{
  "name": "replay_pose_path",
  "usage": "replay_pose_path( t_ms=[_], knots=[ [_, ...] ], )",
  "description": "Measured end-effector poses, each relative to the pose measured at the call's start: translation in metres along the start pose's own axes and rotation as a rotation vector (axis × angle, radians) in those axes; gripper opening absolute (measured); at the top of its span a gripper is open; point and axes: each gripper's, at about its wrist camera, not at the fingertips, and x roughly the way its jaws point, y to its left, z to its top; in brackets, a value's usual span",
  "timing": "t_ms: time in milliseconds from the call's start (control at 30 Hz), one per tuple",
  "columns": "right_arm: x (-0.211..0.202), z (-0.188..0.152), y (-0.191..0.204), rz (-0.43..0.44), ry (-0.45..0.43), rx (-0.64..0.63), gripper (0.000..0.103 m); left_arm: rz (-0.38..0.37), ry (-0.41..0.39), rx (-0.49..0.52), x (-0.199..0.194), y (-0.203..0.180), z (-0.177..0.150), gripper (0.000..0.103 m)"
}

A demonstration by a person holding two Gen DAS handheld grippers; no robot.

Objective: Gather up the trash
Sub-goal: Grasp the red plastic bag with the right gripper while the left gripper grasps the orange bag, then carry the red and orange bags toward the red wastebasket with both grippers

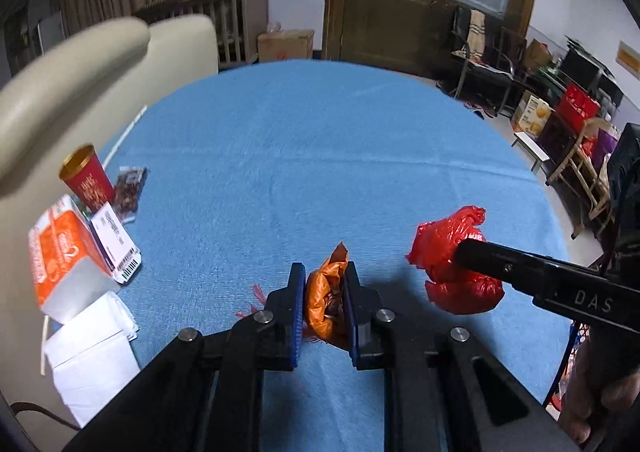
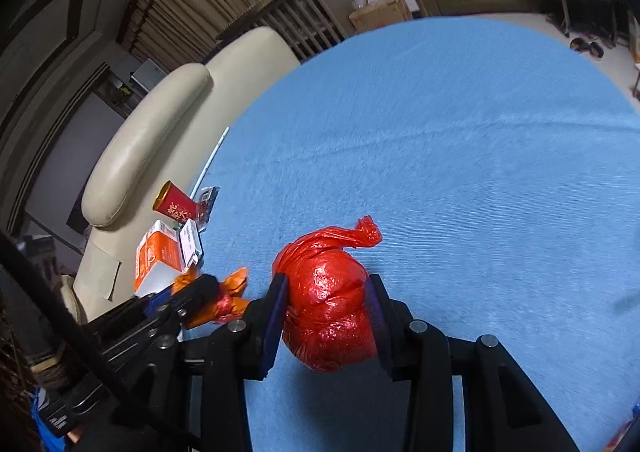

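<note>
left gripper clamped on orange bag, right gripper clamped on red bag, knot seen only from right wrist, two bags counted, one cup

My left gripper and right gripper are matte black linkages with silver pivot screws and blue finger pads (white "DAS" lettering marks one).
</note>
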Motion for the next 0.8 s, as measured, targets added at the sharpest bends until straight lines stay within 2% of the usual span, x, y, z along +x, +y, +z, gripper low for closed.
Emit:
replay_pose_path(
  t_ms=[300,533,800],
  knots=[
    [-0.075,-0.021,-0.009,-0.034,-0.129,-0.011,0.042,0.029,-0.092,0.106,-0.049,-0.049,-0.009,0.019],
    [-0.132,-0.046,-0.020,-0.080,-0.215,-0.015,0.042,0.004,-0.114,0.182,-0.069,-0.090,-0.020,0.019],
    [-0.188,-0.075,-0.051,-0.131,-0.285,0.021,0.042,-0.037,-0.118,0.279,-0.080,-0.141,-0.031,0.019]
  ],
)
